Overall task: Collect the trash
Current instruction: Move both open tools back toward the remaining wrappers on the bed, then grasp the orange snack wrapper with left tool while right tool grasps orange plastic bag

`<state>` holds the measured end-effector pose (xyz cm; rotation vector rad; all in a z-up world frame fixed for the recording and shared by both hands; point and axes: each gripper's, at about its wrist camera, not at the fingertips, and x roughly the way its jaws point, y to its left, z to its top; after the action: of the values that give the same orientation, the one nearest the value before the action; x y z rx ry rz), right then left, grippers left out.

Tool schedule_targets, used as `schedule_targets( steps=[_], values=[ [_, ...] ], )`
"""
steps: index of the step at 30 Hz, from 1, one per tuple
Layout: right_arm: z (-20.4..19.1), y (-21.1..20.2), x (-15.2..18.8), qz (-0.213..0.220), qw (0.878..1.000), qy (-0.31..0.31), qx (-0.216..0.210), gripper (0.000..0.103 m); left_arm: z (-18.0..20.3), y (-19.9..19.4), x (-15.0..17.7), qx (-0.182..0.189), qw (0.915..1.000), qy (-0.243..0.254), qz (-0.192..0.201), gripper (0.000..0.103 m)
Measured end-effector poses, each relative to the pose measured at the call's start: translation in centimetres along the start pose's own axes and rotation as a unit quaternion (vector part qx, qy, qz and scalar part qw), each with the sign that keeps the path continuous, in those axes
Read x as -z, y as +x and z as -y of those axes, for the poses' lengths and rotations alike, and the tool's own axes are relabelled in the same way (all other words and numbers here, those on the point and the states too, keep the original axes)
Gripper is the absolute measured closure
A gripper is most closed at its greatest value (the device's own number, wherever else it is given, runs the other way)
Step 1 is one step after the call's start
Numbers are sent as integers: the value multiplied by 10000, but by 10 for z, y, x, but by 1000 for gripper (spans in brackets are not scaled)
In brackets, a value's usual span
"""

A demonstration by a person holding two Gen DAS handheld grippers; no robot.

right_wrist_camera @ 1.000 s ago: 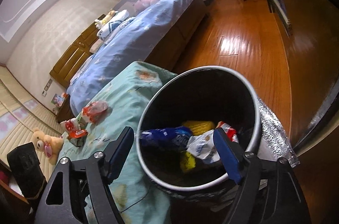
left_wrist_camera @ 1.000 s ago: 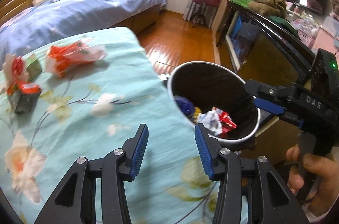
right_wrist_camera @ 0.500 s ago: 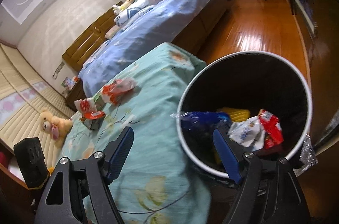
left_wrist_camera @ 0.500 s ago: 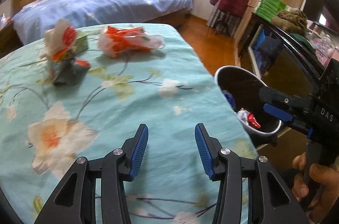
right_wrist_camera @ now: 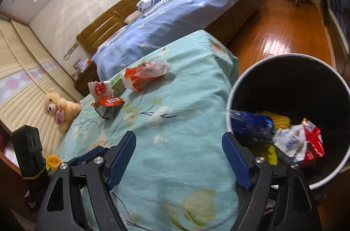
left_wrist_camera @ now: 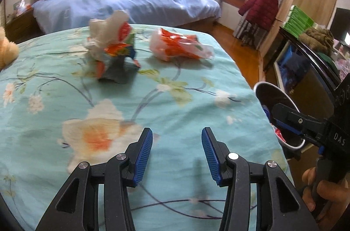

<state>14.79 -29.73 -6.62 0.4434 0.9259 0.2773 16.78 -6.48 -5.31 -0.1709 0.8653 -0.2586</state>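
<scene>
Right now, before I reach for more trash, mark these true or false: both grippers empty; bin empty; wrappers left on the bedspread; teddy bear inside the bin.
1. Left gripper and right gripper hold nothing. True; the right jaws are opening.
2. The bin is empty. False: wrappers lie inside.
3. An orange wrapper lies on the floral bedspread. True.
4. The teddy bear is in the bin. False: it sits at the bedspread's edge.

A crumpled orange-and-white plastic wrapper (left_wrist_camera: pixel 179 47) lies on the floral bedspread, near a heap of wrappers and small cartons (left_wrist_camera: pixel 113 51) (blurred); the round black bin (right_wrist_camera: pixel 293 108) holds more.
</scene>
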Motion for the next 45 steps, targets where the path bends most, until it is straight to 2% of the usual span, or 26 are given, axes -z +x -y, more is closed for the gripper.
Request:
schedule_targets(
  steps=[14,24,38,42,45],
  values=[
    [-25,44,-21,-187,9981,-566,-164,16,-46,5,-19,-316,9988,-375,14,56],
    [-45,74,-48,-346,9898,-1372,-171,16,-71,13,-44,-521,9972,-516,150,56],
    [-62,129,-85,-534,9706,-2337,-203,16,-86,47,-73,-613,9975,-340,13,56],
    [-59,139,-92,-635,9705,-2319,-197,16,-87,57,-76,-600,9976,-354,-59,56],
    [-57,130,-95,-547,9708,-2324,-254,16,-87,61,-77,-556,9978,-341,-77,56]
  ],
)
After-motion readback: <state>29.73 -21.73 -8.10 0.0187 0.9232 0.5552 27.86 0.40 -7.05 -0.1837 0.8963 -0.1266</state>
